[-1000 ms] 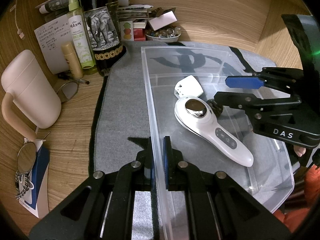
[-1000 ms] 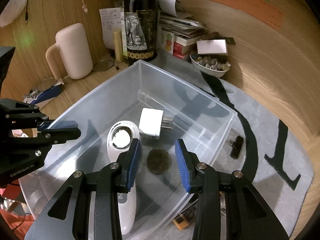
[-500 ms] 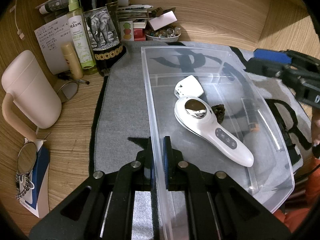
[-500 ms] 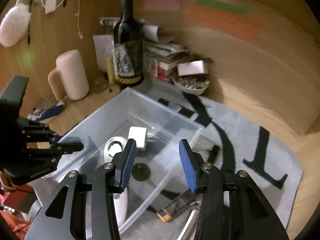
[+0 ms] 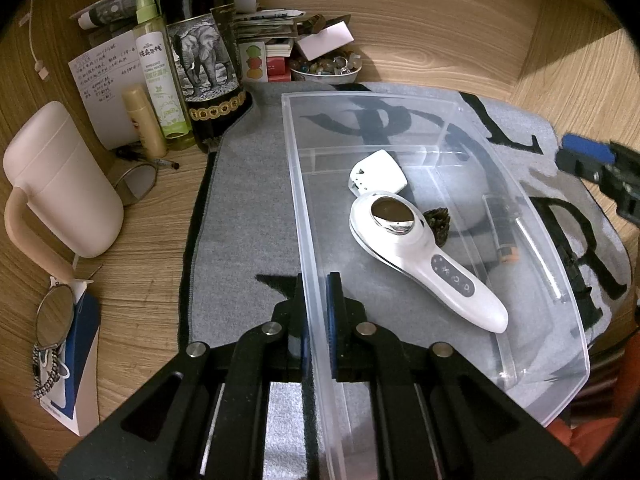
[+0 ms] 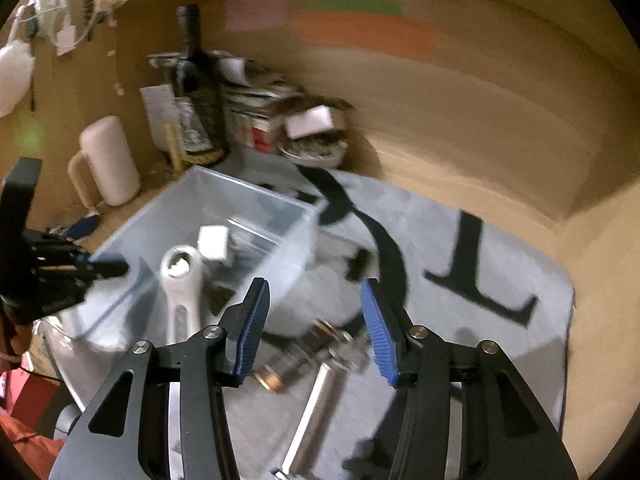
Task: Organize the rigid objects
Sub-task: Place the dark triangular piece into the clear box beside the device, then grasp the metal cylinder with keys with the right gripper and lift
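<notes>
The clear bin holds three things: one white handheld device, one white plug adapter and one dark round piece. The device lies flat on the bin floor, its long axis diagonal, head toward the bottles and handle toward the bin's near right corner. The left claw pinches the bin's near wall. The right claw, its jaws just widening, stands spread and empty above the grey mat.

— What did the left gripper look like?
— Matte black linkage arms with round silver screws and slotted cut-outs; its fingers carried ribbed blue pads.
— And the right gripper?
— The same black frame, silver screws, blue ribbed fingers. Red-orange cloth showed at the lower edge.
</notes>
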Demonstrator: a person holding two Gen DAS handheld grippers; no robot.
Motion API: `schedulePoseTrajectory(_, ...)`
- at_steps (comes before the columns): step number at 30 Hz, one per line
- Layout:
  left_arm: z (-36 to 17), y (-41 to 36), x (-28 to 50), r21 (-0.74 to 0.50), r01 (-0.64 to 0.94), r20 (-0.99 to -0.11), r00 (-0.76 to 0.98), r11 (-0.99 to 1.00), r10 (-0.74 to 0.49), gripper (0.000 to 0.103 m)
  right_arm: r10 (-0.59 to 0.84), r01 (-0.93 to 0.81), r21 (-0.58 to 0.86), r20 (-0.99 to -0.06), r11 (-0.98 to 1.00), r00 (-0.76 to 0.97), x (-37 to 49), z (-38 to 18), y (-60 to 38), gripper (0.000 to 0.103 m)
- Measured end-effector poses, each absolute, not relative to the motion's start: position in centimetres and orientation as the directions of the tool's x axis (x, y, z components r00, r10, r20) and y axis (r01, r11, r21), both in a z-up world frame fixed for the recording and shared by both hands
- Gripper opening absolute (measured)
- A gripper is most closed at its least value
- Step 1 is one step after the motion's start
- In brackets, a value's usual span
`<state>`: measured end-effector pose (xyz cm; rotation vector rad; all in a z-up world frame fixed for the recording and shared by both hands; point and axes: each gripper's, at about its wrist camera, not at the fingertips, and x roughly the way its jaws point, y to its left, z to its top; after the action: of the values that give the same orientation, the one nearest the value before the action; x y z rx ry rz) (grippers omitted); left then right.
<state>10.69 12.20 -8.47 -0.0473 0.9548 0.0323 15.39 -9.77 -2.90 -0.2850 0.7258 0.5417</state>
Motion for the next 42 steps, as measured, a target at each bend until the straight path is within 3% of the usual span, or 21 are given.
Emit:
schedulePoseTrajectory(16, -8.5, 12.2, 10.7, -0.024, -0.047, -0.816, 0.578, 0.999, 0.008, 0.006, 0.33, -0.434, 0.091, -0.791, 0.896, 0.515, 13.6, -9.6, -14.6, 0.044)
schedulePoseTrajectory(23, -8.4, 12.2, 10.8, -0.024, -0.046, -0.814, 0.58, 0.999, 0.007, 0.006, 0.325, -0.456, 0.067, -0.793, 0.887, 0.515, 13.1, -10.6, -13.6, 0.044)
schedulePoseTrajectory(25, -8.4, 12.2, 10.8, -0.024, -0.047, -0.815, 0.58, 0.999, 0.008, 0.006, 0.315, -0.464, 0.048, -0.796, 0.884, 0.517, 13.1, -10.9, -13.3, 0.041)
schedulePoseTrajectory(30, -8.4, 12.2, 10.7, -0.024, -0.047, -0.815, 0.58, 0.999, 0.008, 0.006, 0.292, -0.483, 0.003, -0.799, 0.876, 0.525, 13.3, -11.5, -12.4, 0.018)
schedulePoseTrajectory(32, -8.4, 12.2, 10.8, -0.024, -0.047, -0.815, 0.58, 0.999, 0.008, 0.006, 0.291, -0.48, 0.004, -0.799, 0.877, 0.526, 13.4, -11.6, -12.3, 0.014)
schedulePoseTrajectory(42, -8.4, 12.1, 10.7, -0.022, -0.046, -0.815, 0.58, 0.999, 0.009, 0.006, 0.325, -0.442, 0.054, -0.758, 0.895, 0.566, 13.9, -9.8, -13.5, 0.014)
